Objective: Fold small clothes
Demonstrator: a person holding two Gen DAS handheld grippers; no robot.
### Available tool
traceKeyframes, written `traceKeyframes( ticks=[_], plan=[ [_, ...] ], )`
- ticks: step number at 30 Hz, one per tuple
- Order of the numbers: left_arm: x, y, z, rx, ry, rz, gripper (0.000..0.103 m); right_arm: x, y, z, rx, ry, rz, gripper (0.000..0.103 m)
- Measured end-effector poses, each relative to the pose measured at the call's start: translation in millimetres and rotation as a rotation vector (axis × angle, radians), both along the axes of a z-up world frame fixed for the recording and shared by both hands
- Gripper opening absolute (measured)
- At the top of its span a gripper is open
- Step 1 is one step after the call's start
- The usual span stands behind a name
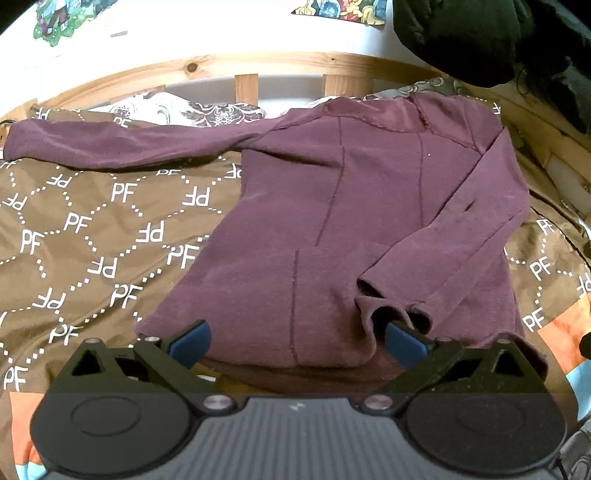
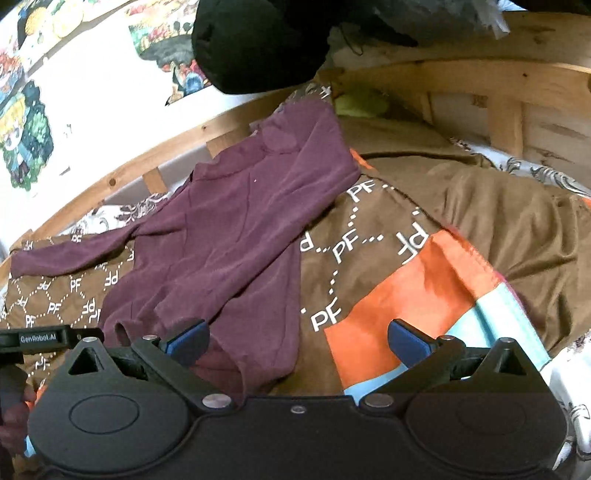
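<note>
A maroon long-sleeved top [image 1: 332, 221] lies flat on a brown blanket [image 1: 92, 229] with white PF letters. One sleeve [image 1: 110, 144] stretches out to the left; the other sleeve [image 1: 454, 243] is folded across the body. My left gripper [image 1: 295, 343] is open and empty, jaws wide, just over the top's bottom hem. The top also shows in the right wrist view [image 2: 229, 236]. My right gripper [image 2: 295, 341] is open and empty, over the hem's right corner and the blanket [image 2: 480, 221]. The left gripper's body [image 2: 37, 338] shows at the left edge.
A wooden bed rail [image 1: 258, 66] runs behind the top. A black garment [image 1: 480, 33] hangs at the upper right. An orange and light blue patch [image 2: 406, 295] of the blanket lies under my right gripper. A patterned white pillow [image 1: 207, 110] sits behind.
</note>
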State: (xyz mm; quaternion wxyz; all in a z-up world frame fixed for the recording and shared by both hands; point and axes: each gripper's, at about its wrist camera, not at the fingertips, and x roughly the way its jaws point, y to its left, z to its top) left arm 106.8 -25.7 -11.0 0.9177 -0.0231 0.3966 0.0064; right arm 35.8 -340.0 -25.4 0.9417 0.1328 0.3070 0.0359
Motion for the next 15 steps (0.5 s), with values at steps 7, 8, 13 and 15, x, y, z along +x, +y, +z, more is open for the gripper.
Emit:
traceKeyframes(
  ticks=[7, 8, 13, 15],
  plan=[
    [0.8, 2.0, -2.4, -0.006, 0.005, 0.006, 0.102, 0.9, 7.0, -2.1, -0.033, 0.014, 0.031, 0.102],
    [0.8, 1.9, -2.4, -0.005, 0.006, 0.006, 0.102, 0.8, 7.1, -2.2, -0.034, 0.016, 0.031, 0.102],
    [1.0, 3.1, -2.1, 0.001, 0.006, 0.013, 0.102, 0.8, 6.3, -1.4, -0.036, 0.016, 0.024, 0.102],
    [0.9, 4.8, -1.9, 0.004, 0.006, 0.017, 0.102, 1.1, 5.5, -1.3, -0.037, 0.013, 0.025, 0.102]
  ],
)
